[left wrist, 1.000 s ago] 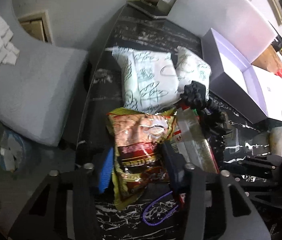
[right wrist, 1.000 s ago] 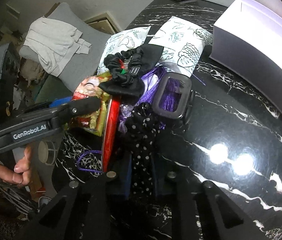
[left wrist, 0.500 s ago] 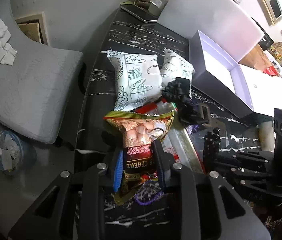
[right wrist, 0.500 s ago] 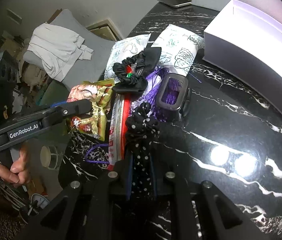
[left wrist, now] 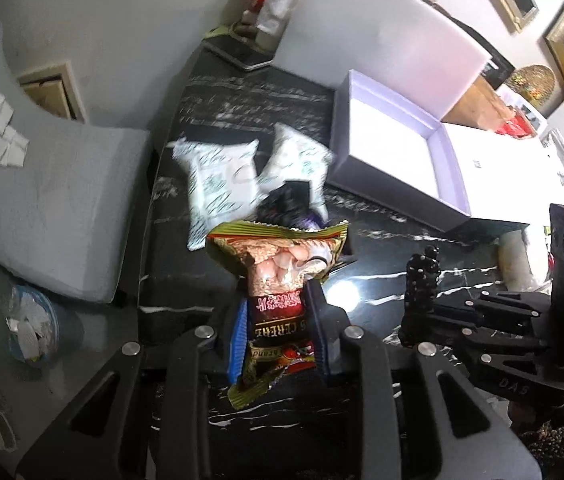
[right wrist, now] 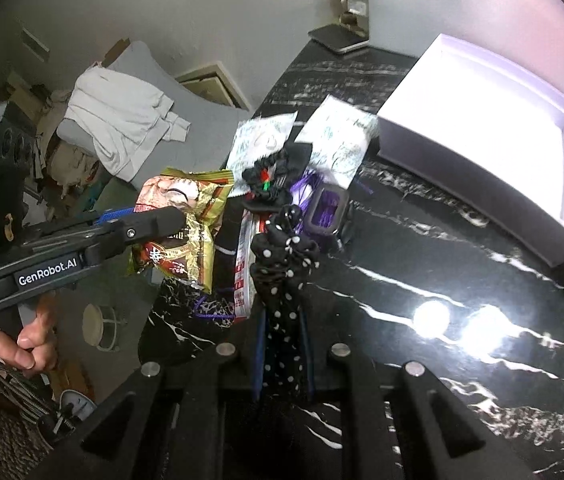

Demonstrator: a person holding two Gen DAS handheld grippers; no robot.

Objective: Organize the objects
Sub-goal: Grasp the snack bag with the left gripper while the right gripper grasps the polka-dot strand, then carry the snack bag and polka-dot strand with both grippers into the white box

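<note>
My left gripper is shut on a gold and brown cereal packet and holds it above the black marble table; the packet also shows in the right wrist view. My right gripper is shut on a black polka-dot scrunchie, also lifted off the table; the scrunchie shows in the left wrist view. An open white box with a lilac rim stands at the far right of the table.
On the table lie two white printed pouches, a black scrunchie, a purple-lined case, a red and white sachet and a purple cord. A grey cushion lies left of the table.
Both grippers have risen and pulled back from the pile. The cereal packet has come up off the table in my left gripper and the polka-dot scrunchie in my right.
</note>
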